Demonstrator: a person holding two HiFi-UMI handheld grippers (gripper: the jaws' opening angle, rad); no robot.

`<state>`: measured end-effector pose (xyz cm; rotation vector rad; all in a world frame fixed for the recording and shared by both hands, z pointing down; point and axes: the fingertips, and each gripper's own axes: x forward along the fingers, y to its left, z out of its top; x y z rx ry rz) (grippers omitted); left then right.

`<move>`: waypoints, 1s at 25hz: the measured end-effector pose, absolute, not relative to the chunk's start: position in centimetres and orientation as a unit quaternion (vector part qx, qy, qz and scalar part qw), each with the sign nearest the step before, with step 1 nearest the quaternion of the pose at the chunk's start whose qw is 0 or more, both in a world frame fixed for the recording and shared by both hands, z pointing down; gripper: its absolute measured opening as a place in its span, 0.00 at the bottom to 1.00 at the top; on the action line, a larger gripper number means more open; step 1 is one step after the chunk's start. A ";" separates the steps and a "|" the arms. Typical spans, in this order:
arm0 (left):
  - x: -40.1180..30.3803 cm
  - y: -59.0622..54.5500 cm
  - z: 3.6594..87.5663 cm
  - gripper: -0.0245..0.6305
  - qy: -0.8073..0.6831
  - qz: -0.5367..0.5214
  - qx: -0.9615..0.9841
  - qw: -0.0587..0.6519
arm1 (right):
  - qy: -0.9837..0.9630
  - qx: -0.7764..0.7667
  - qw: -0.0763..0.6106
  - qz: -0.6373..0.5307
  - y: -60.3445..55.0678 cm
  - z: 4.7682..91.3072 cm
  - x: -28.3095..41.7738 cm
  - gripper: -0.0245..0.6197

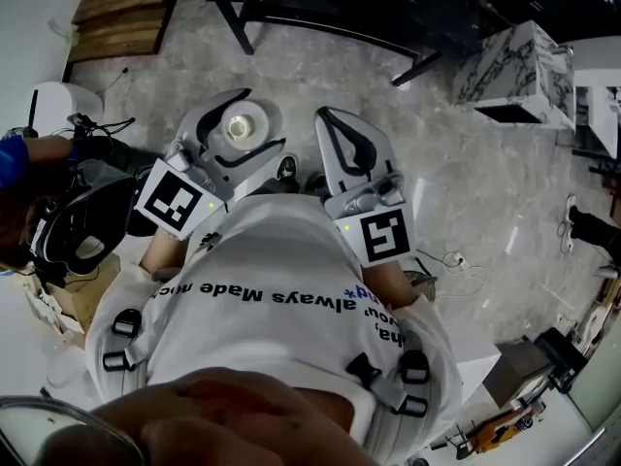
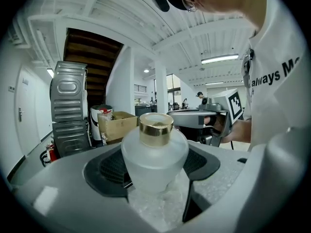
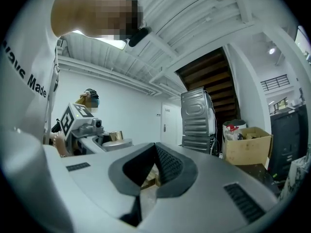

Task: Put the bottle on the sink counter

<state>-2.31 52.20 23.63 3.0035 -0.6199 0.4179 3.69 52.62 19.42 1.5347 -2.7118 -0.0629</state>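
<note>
Frosted glass bottle with a gold cap (image 2: 154, 154) sits right between the jaws of my left gripper (image 1: 260, 119). The dark pads press on its round body from either side, spread wide, so it is grasped, not resting on anything. It stands upright. Its long axis crosses the line of my jaws, with the cap above them and the base below. From the head view I look straight down on the cap, with the grey marbled floor (image 1: 485, 192) far beneath it.

My right gripper (image 3: 154, 152) is just beside the left one, jaws clenched together with nothing in them, so the left does the carrying.

The sink desk shows in no view, so I cannot tell which way it lies from my jaws. The next move depends on finding it. The bottle's base is hidden behind my own jaws, and I cannot make out how much of it hangs below the pads.
</note>
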 end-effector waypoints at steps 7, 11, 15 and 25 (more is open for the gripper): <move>-3.4 50.5 23.5 0.55 -0.197 0.132 0.971 0.022 | -0.872 0.489 0.012 -0.018 51.0 19.4 2.1 0.05; -3.4 48.9 23.7 0.55 -0.195 0.131 0.972 0.031 | -0.873 0.487 0.016 -0.014 49.6 19.8 2.0 0.05; -2.8 46.7 23.9 0.55 -0.194 0.134 0.971 0.027 | -0.873 0.487 0.017 -0.010 47.6 20.3 2.5 0.05; 0.7 40.9 24.2 0.55 -0.191 0.141 0.971 0.022 | -0.872 0.489 0.011 -0.012 41.8 20.3 6.2 0.05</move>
